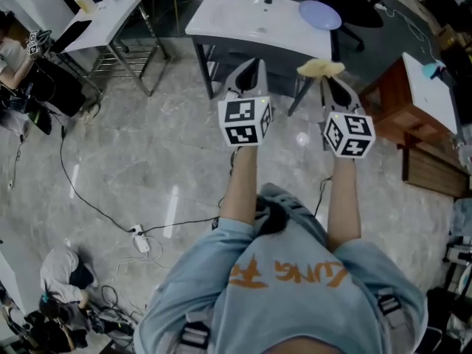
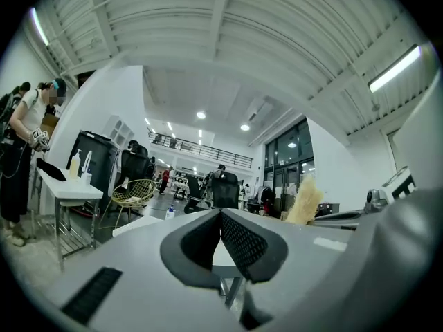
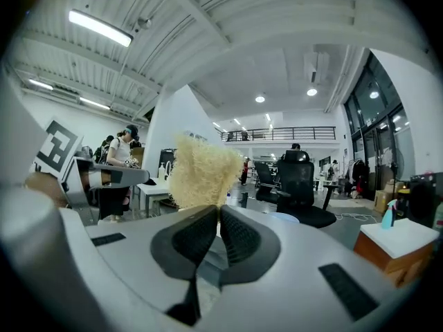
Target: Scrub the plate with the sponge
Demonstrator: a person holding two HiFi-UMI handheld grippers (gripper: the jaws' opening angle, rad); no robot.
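Head view: orange-lettered shirt [image 1: 295,301], illegible

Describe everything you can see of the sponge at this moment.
The sponge is pale yellow, coarse and fibrous-looking, with a ragged outline. Its near edge is pinched between the closed jaws of the right gripper, and the rest fans out beyond their tips. It is held in the air near the front edge of the white table and touches nothing else. The plate lies apart from it on that table.
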